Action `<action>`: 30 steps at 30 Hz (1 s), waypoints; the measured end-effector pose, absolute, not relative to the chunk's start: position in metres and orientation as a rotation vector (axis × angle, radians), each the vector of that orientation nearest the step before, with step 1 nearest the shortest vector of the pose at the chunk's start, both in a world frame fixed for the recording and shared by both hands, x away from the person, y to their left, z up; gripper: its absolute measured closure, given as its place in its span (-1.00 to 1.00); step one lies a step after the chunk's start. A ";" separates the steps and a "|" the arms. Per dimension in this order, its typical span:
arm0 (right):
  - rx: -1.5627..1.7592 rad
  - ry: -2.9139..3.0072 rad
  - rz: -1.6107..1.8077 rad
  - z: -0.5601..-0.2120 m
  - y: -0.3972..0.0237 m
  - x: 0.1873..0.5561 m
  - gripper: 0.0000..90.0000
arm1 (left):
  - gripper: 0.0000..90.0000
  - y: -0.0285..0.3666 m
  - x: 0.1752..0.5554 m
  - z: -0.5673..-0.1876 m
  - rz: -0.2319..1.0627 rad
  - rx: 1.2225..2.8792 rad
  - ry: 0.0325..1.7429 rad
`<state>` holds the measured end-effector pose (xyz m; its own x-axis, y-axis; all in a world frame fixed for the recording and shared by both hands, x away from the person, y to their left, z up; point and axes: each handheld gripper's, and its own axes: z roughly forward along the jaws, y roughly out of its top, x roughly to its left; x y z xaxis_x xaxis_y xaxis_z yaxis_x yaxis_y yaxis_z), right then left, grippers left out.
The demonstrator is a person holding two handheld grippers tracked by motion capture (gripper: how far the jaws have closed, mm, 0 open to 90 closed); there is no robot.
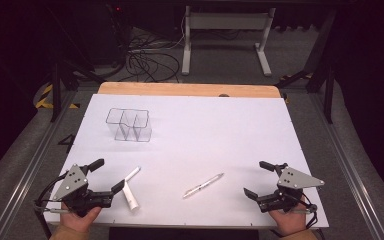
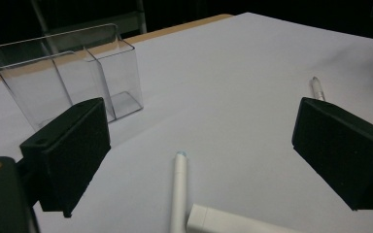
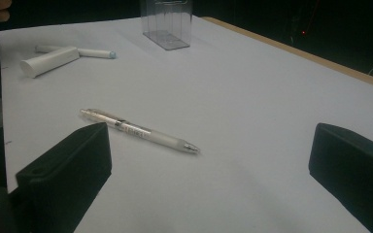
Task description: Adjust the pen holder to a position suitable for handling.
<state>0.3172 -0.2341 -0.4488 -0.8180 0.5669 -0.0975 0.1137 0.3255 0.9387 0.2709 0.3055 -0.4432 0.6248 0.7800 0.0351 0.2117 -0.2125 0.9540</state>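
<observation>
At the near edge of the table (image 1: 195, 125), which is covered with a plain white sheet, two tongs are held by a person's hands. The left tongs (image 1: 106, 176) are seen with jaws spread wide and nothing between them; the right tongs (image 1: 256, 178) are likewise spread, with nothing gripped.

Just beside the left tongs, a thin white marker (image 1: 133, 174) and a thicker white tube (image 1: 130, 196) are laid so that they meet in a V. In the left gripper view the marker's pale blue tip can be made out. Toward the middle of the near half, between the two tongs, a clear pen (image 1: 203, 185) with a metal tip is laid at a slant. Some print is seen on its barrel in the right gripper view, but it is too small to be read.

Farther back on the left, a clear plastic organizer (image 1: 128, 125) with several compartments is stood upright. Beyond the sheet, a strip of bare wood (image 1: 180, 89) is shown. Behind the table, grey floor, tangled black cables (image 1: 147, 60) and a white desk frame (image 1: 225, 30) are seen in a dark room.
</observation>
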 end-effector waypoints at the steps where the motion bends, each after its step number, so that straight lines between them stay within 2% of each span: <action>1: 0.600 2.189 1.500 -0.449 -0.234 0.317 -0.94 | -0.83 0.305 0.270 -0.443 0.646 1.746 0.815; 30: 0.584 2.253 1.478 -0.452 -0.225 0.320 -0.90 | -0.74 0.303 0.272 -0.435 0.664 1.744 0.831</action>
